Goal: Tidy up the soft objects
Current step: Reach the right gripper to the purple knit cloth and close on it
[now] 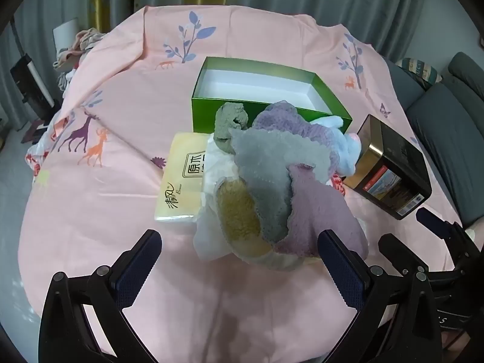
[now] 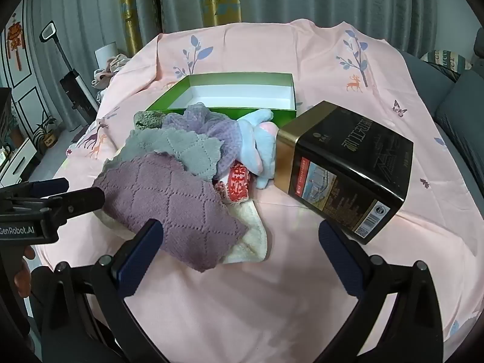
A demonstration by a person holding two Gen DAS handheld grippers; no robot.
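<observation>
On the pink cloth point(image 1: 90, 211), a yellow tissue pack point(image 1: 178, 178) lies at nine o'clock of the heap of soft cloths point(image 1: 272, 181), touching it. The green box point(image 1: 257, 90) sits open at twelve o'clock behind the heap. A black tin point(image 1: 393, 169) lies at three o'clock. The left claw point(image 1: 239, 260) gapes wide, holding nothing; the right claw point(image 2: 239, 260) likewise, near the mauve cloth point(image 2: 181, 205).

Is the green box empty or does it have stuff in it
Empty, as far as shows. The green box is open-topped, and its white floor and walls are bare in both views; the cloths are piled in front of it, outside.
</observation>
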